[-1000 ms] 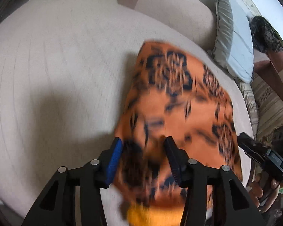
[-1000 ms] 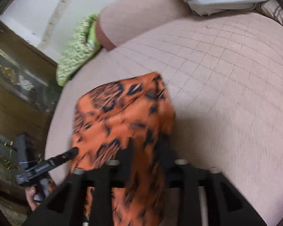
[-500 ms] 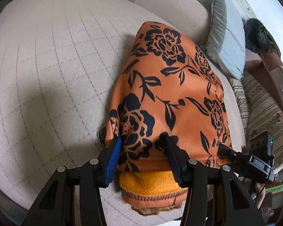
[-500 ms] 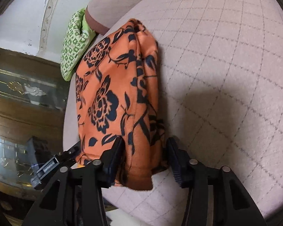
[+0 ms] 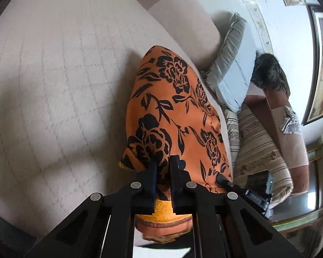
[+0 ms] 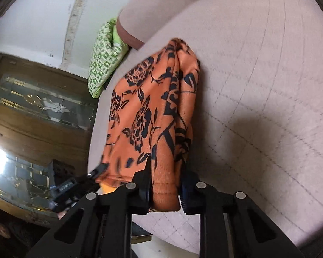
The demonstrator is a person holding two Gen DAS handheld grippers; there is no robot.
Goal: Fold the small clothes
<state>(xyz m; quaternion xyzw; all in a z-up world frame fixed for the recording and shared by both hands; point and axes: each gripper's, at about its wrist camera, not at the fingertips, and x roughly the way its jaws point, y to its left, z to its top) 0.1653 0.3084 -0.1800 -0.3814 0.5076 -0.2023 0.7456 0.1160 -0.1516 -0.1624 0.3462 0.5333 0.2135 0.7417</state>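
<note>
Now clamped by left gripper (image 5: pixel 163 165) and closing right gripper (image 6: pixel 165 167): orange black-flowered cloth's (image 5: pixel 174 116) near corners, loose a moment ago; ready to fold.

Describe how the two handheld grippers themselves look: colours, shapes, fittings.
Both are matte black two-finger tools. In the left wrist view the left gripper has triangular cut-out linkage arms joined by round silver pivot pins, and a blue ribbed pad on one finger. The right gripper in its own view has the same black frame and silver pins, with a blue pad edge showing. No cables or sleeves are visible.
</note>
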